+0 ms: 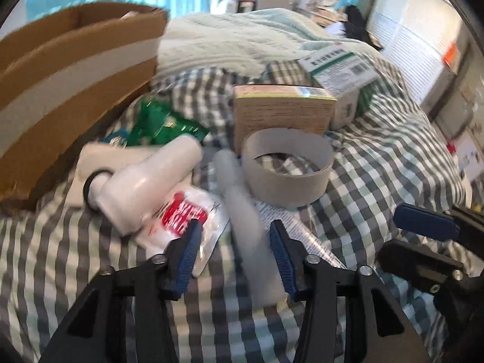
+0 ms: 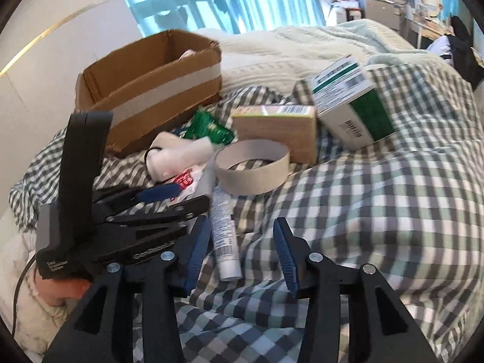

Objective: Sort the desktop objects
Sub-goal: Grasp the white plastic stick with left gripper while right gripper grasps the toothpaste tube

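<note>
A pile of objects lies on a checked bedspread (image 2: 378,211). A white tube (image 1: 248,227) (image 2: 224,230) lies between the open jaws of my left gripper (image 1: 234,236), untouched as far as I can tell. A white bottle (image 1: 145,181) (image 2: 178,155), a red-and-white packet (image 1: 181,214), a green packet (image 1: 163,124) (image 2: 208,127), a tape ring (image 1: 287,166) (image 2: 252,166), a tan box (image 1: 281,115) (image 2: 275,130) and a green-and-white box (image 1: 338,72) (image 2: 348,103) lie around it. My right gripper (image 2: 242,251) is open and empty, just right of the tube's cap. The left gripper also shows in the right wrist view (image 2: 169,196).
An open cardboard box (image 1: 69,78) (image 2: 145,90) stands at the back left on the bed. A pale knitted blanket (image 1: 230,39) (image 2: 302,51) lies behind the pile. The right gripper's fingers (image 1: 423,220) show at the right edge of the left wrist view.
</note>
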A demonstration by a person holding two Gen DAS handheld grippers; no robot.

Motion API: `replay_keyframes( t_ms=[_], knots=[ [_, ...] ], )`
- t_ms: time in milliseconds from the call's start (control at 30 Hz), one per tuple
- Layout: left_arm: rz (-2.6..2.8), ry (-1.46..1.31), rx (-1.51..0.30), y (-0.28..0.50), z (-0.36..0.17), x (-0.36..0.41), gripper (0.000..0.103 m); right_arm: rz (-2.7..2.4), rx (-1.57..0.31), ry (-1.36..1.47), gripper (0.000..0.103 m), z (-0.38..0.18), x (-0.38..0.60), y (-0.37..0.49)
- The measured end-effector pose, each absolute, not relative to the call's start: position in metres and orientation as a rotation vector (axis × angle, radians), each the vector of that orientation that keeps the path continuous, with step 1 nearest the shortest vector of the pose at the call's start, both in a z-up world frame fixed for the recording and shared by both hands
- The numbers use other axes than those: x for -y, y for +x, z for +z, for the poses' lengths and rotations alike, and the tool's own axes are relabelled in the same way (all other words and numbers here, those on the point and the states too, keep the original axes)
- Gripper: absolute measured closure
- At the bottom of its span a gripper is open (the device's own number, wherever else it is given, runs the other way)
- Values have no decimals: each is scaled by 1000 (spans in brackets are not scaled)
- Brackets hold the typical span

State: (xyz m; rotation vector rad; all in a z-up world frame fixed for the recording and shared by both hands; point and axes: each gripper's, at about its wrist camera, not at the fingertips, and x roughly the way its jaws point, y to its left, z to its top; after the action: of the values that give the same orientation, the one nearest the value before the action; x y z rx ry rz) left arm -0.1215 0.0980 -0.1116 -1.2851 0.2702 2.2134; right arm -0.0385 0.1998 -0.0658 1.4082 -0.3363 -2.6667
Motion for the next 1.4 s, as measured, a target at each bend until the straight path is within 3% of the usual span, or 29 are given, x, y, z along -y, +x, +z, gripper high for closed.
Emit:
replay_keyframes(
  t_ms=[33, 133, 333, 533, 667, 733, 767, 800, 867, 1100, 1400],
  knots=[
    [2188, -1275, -269, -120, -112, -100, 80, -2662, 339, 1428, 55, -69, -200, -41],
    [2170, -1256, -270, -115, -111, -98, 84, -2651, 350, 1446, 55, -73, -201, -40],
    [2121, -1323, -130, -112, -110, -73, 85, -2639, 311, 1456, 54, -73, -194, -38],
    [2137, -1356, -119, -106, -106, -62, 85, -2620, 297, 1478, 50, -76, -189, -40],
    [2100, -1441, -160, -114, -125, -75, 57, -2611, 302, 1494, 50, -79, -189, -42],
    [2111, -1436, -216, -112, -131, -81, 57, -2608, 307, 1501, 50, -80, -190, -42],
    [2117, -1421, -231, -110, -131, -81, 59, -2607, 305, 1503, 50, -80, -189, -43],
    [2121, -1399, -236, -107, -129, -80, 71, -2607, 301, 1505, 50, -80, -189, -43],
    [2105, -1378, -199, -106, -124, -76, 85, -2606, 294, 1505, 50, -79, -188, -43],
    [2155, -1329, -31, -104, -95, -45, 85, -2599, 267, 1502, 48, -78, -182, -44],
    [2166, -1321, 61, -102, -83, -23, 85, -2457, 138, 1644, 46, -108, -152, -70]
  ],
)
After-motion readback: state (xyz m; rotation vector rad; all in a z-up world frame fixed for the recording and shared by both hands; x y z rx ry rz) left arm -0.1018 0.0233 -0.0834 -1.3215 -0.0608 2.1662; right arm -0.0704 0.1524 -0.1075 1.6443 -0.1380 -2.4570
